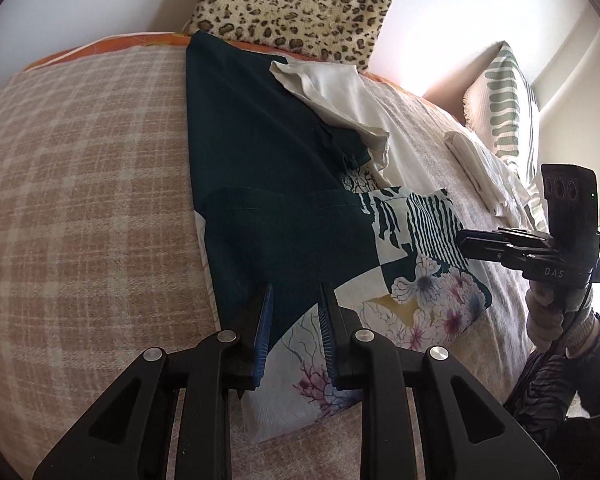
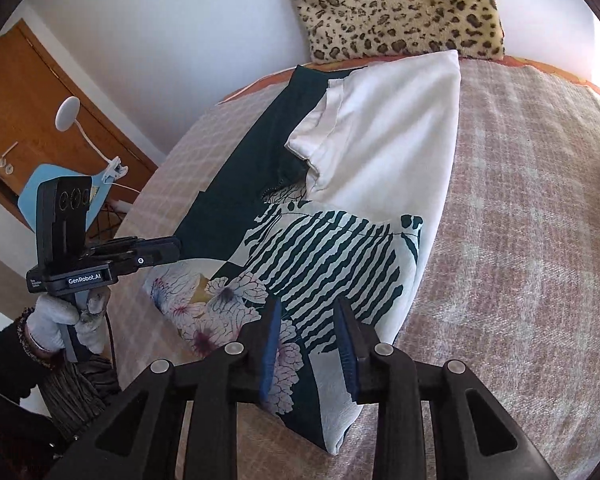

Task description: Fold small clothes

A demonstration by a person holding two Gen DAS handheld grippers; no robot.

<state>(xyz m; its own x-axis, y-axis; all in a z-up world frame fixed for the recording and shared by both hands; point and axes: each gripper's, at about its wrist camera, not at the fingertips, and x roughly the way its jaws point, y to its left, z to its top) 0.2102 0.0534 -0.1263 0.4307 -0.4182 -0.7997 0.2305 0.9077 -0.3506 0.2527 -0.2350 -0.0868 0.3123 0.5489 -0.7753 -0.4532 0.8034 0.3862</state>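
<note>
Dark green garment [image 1: 260, 152], white top [image 2: 388, 128], floral patterned cloth [image 2: 320, 264], overlapping, flat on bed

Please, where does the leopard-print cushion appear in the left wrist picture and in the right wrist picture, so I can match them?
Left wrist view: the leopard-print cushion is at the top centre, against the wall, behind the dark green garment.
Right wrist view: the cushion is at the top, right of centre, behind the white T-shirt.
Shared landmark: the patterned garment with dark stripes and flowers, lying in front of both grippers.

bare plaid blanket [image 1: 80, 200] left of clothes pile [image 1: 260, 160]; leopard cushion [image 1: 296, 0] behind
</note>
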